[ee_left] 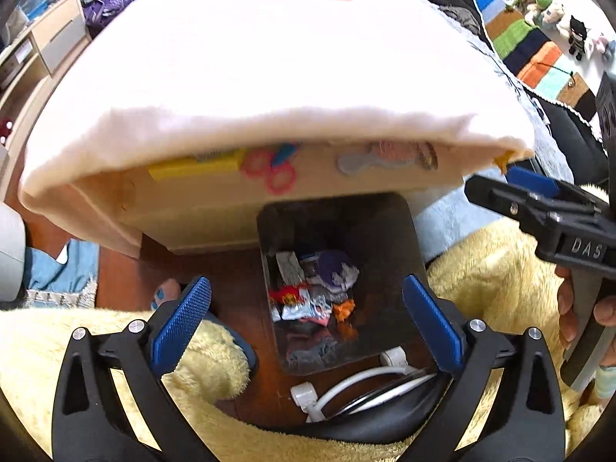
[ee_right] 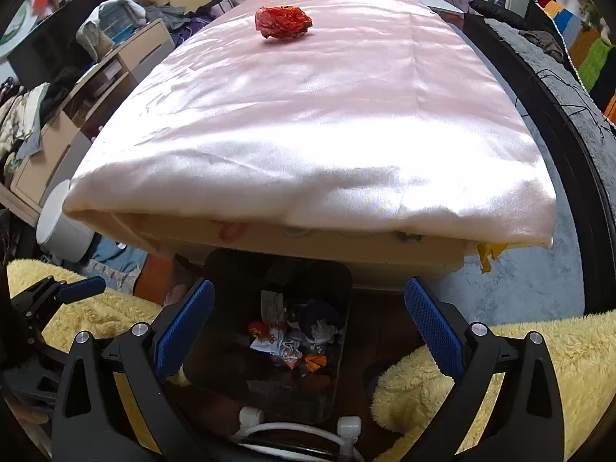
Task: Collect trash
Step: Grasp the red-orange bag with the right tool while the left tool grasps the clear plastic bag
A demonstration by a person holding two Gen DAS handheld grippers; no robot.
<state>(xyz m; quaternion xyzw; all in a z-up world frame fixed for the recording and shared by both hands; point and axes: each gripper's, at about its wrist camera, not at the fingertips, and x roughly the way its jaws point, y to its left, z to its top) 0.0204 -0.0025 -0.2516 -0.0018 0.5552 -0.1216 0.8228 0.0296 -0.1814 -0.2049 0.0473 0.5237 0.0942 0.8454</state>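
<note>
Blue bumpy pads sit on the black fingers of the left tool [ee_left: 307,321], and they stand wide apart with nothing between them. The right tool [ee_right: 309,321] looks the same, spread wide and empty. Both tools point down at a dark trash bin [ee_left: 385,231] on the brown floor.

The bin stands just in front of the low tabletop [ee_left: 215,211] and between two fluffy yellow sleeves or legs [ee_left: 115,350]. In the bin lies a small heap of trash [ee_left: 312,288]: shiny silver wrappers, a red wrapper, an orange scrap, crumpled white paper and something purple. White plastic tubing [ee_left: 346,385] lies on the floor near the bin.

In the left view the right tool shows at the right edge, with a hand [ee_left: 577,304] around its handle.

A shiny pale pink cloth [ee_right: 308,115] covers the tabletop and hangs over its front edge. Far back on the cloth sits a crumpled red wrapper [ee_right: 283,22], all alone and well apart from the bin. Coloured stickers [ee_left: 269,171] show on the front of the tabletop under the cloth.
</note>
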